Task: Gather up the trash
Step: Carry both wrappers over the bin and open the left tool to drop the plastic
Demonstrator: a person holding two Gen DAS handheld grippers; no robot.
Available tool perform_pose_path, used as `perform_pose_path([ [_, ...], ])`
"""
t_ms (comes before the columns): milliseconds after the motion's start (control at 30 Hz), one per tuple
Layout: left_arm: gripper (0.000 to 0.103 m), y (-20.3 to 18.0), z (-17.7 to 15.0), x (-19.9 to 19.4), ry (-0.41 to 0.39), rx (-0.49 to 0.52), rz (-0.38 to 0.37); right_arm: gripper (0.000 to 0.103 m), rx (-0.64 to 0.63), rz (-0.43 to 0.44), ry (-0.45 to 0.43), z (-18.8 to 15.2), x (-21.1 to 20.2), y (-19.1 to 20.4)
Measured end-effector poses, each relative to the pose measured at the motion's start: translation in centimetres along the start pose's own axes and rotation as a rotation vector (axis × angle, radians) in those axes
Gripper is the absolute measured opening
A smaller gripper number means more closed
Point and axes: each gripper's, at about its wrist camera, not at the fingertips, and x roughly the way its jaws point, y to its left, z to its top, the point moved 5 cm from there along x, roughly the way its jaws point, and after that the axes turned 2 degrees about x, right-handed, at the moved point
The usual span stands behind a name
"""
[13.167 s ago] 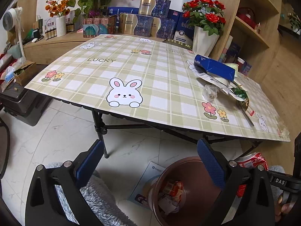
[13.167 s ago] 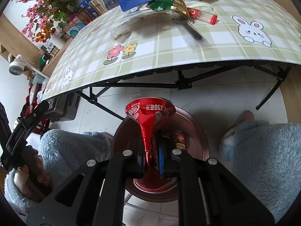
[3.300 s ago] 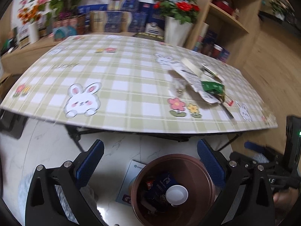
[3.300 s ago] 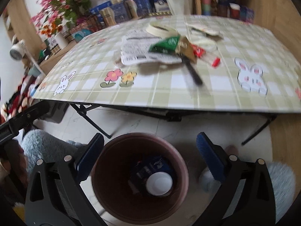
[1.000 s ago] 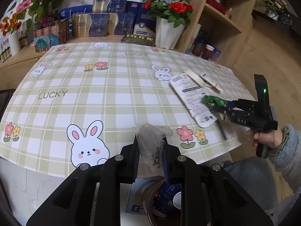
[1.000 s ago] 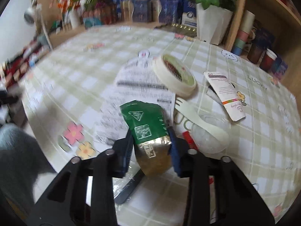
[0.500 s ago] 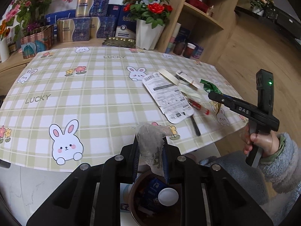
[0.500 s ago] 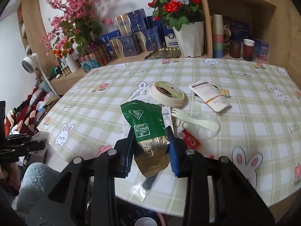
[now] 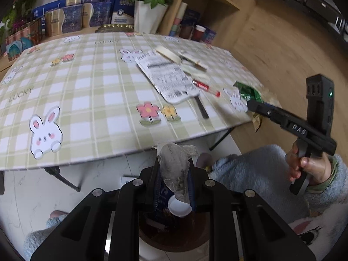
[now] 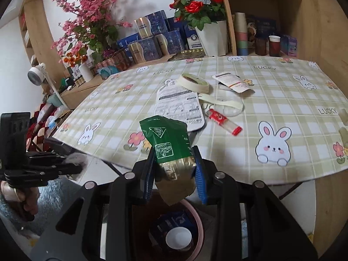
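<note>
two grippers are working over the brown bin on the floor just off the table edge. the left gripper is pinching a crumpled clear wrapper right above the bin. the right gripper is clamping a green and gold packet, also above the bin. a printed sheet, tape roll and red tube are lying on the table beyond the bin.

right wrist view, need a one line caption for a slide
Right claw grips a green and gold wrapper above the brown trash bin, table litter beyond.
</note>
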Motion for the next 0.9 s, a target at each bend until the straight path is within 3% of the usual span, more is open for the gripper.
perform_pose_path([
  [300,0.020,-1.0,-4.4,3.1,0.108,0.066,0.059,0.035,0.019,0.021,0.003,-1.9,-0.9,0.9],
  [733,0.023,-1.7,-5.5,5.4,0.172,0.098,0.049,0.035,0.050,0.003,0.000,-2.5,-1.5,-0.2],
  [800,0.032,-1.7,-5.5,5.2,0.164,0.092,0.041,0.035,0.050,0.002,0.005,-2.9,-1.4,-0.2],
  [867,0.052,-1.6,-5.3,4.6,0.139,0.083,0.048,0.035,0.055,0.003,0.012,-3.2,-1.2,-0.3],
  [900,0.055,-1.5,-5.1,4.2,0.121,0.079,0.058,0.035,0.058,0.005,0.017,-3.4,-1.1,-0.3],
])
